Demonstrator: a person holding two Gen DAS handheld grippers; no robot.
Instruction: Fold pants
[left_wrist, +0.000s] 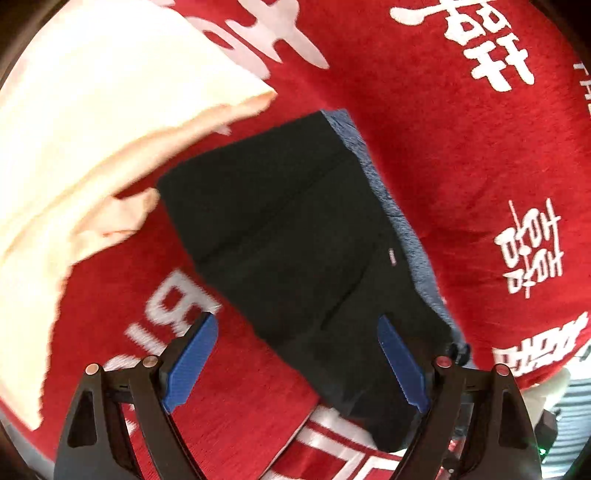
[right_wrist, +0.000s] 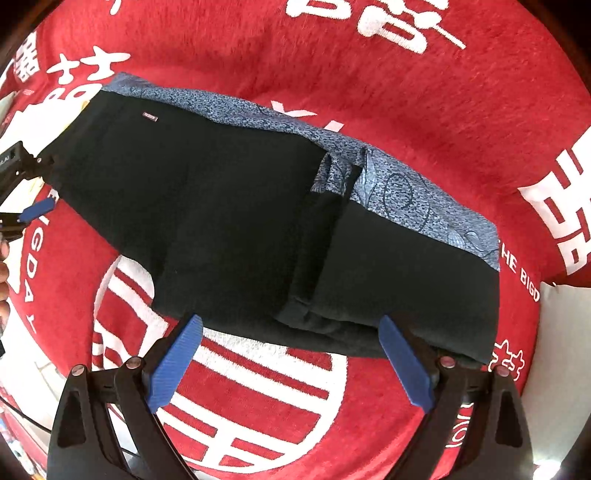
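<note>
Closest to my right wrist camera, the right gripper (right_wrist: 291, 360) has its blue ribbed fingers (right_wrist: 173, 363) spread wide, holding nothing, poised just above the near edge of the folded black fabric pants with a blue patterned lining (right_wrist: 258, 229). Over on my left camera, the left gripper (left_wrist: 299, 360) is just as wide open and empty, its right-hand finger hanging over the near corner of the same pants (left_wrist: 295, 236).

The pants lie folded on the red plush cloth with white characters (right_wrist: 424, 110) that covers the surface, a vertical ridge running down the middle where layers overlap, blue lining peeking out along the far edge. I'd judge the fold is mostly made, maybe one more to go.

Here's my worry: that near hem looks several layers thick. If I pinch only the top layer, the stack could peel apart and undo the fold. Bite too deep and I might snag the plush cloth underneath and drag everything.

Further out on the left view, a pale peach cloth (left_wrist: 92, 129) sits touching the far-left corner of the pants. Swinging a fold that way could catch it or bury it under the pants. My two grips also sit at different ends, so uneven lifting would skew the crease.
</note>
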